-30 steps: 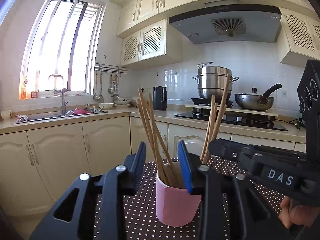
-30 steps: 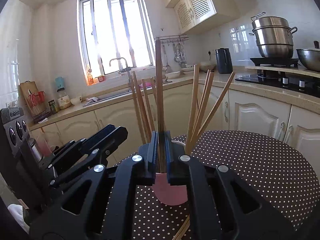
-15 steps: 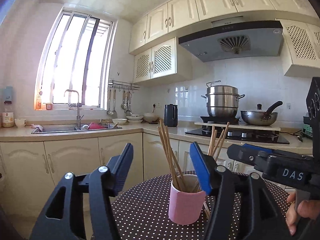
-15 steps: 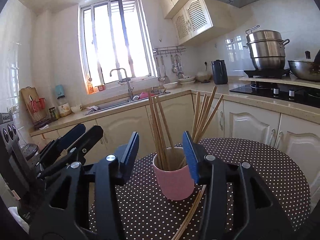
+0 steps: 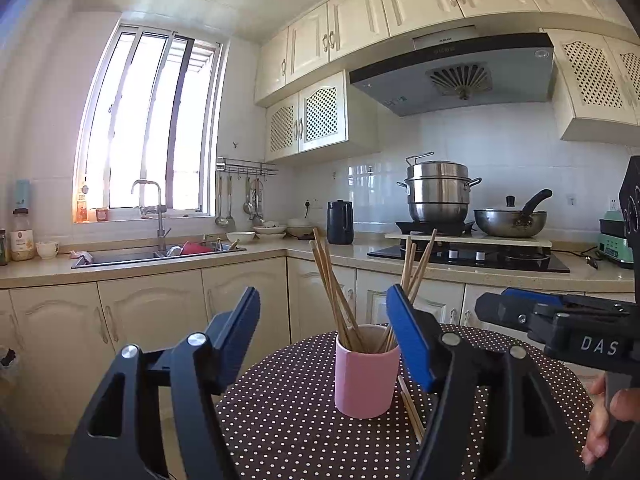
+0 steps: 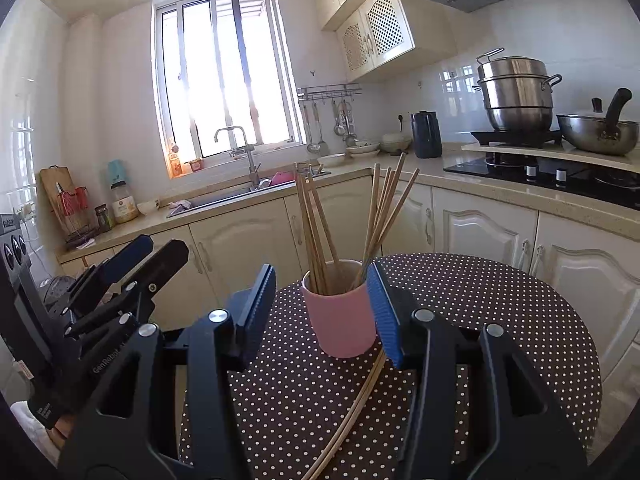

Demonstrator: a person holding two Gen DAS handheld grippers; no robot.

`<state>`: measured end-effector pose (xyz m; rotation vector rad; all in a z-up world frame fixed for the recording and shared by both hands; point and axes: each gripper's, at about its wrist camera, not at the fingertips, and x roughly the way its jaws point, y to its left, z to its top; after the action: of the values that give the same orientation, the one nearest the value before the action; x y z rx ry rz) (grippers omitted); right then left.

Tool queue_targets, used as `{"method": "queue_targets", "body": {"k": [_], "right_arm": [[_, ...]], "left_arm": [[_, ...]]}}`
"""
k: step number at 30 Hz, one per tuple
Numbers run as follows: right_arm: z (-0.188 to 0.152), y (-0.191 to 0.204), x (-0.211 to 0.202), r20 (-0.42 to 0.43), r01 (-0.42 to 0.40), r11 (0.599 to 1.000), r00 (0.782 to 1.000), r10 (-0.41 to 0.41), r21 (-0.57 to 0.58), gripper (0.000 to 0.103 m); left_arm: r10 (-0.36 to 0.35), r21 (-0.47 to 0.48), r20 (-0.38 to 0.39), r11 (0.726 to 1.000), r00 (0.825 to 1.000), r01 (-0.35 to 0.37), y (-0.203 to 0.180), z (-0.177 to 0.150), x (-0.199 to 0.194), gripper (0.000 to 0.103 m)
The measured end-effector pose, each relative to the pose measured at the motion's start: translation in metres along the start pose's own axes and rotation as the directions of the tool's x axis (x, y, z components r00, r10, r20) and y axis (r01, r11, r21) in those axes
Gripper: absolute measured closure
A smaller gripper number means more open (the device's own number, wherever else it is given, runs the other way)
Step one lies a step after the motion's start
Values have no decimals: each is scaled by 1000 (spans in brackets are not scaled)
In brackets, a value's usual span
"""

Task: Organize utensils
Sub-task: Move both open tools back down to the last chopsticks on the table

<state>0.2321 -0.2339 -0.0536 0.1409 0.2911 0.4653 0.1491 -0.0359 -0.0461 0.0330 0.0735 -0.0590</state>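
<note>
**A:** Where did things stand with the chopsticks?

**B:** Most stood upright in the pink cup (image 6: 340,312) on the dotted table (image 6: 500,320), split into a left bunch (image 6: 312,232) and a right bunch (image 6: 384,216). A loose pair (image 6: 356,404) lay flat on the cloth, one end touching the foot of the cup.

**A:** And the tongs?

**B:** Both were empty. The left gripper (image 5: 324,344) had just been opening and stood wide, nothing between its pads. The right gripper (image 6: 324,312) stood partly open, pads apart with only air between them; the cup sat beyond them.

**A:** What worried you?

**B:** The cup looked top-heavy with those long sticks leaning outward. I judged that a pad brushing a bunch could tip it. The flat pair was thin and low on the cloth, so a pinch might have slipped, taken only one stick, or shoved the pair against the cup. The two grippers were also close together, so they could have knocked each other.
</note>
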Motion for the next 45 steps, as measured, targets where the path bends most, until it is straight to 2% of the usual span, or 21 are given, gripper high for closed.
{"method": "queue_targets", "body": {"k": [7,11,15,19,20,25,28,32,36,40,45], "right_arm": [[-19,-8,0,-45,15,1000,999,-14,11,54],[-33,-18,5,-84,30,999,996,-27,33,54],[-47,-28,11,-126,55,997,991,-49,46,52],[-61,-40,16,-168,89,994,983,-77,64,51],[-65,-42,18,-179,98,993,980,-85,63,51],[-81,-59,26,-223,125,988,969,-101,92,51],[-88,-68,29,-241,129,985,966,-99,113,51],[-91,-75,34,-268,129,981,959,-87,144,51],[-92,-80,40,-292,129,979,953,-78,160,51],[-93,-82,46,-314,125,977,947,-65,175,51],[-95,-85,51,-334,130,973,940,-60,191,50]], "left_arm": [[-44,11,-54,999,998,45,-8,-16,-1,38],[-88,21,-130,996,988,91,-17,-30,10,38],[-121,53,-253,989,960,139,-34,-50,30,38],[-119,100,-404,980,907,173,-53,-79,55,38],[-110,119,-446,976,888,181,-59,-89,62,38],[-77,169,-556,964,828,203,-74,-117,83,38],[-79,173,-572,961,817,214,-78,-121,89,38],[-59,194,-619,955,783,225,-83,-129,96,38],[-51,213,-646,946,762,244,-91,-128,104,38],[-40,230,-646,942,762,245,-96,-128,101,38],[-46,229,-662,938,748,261,-105,-126,106,38]]}}
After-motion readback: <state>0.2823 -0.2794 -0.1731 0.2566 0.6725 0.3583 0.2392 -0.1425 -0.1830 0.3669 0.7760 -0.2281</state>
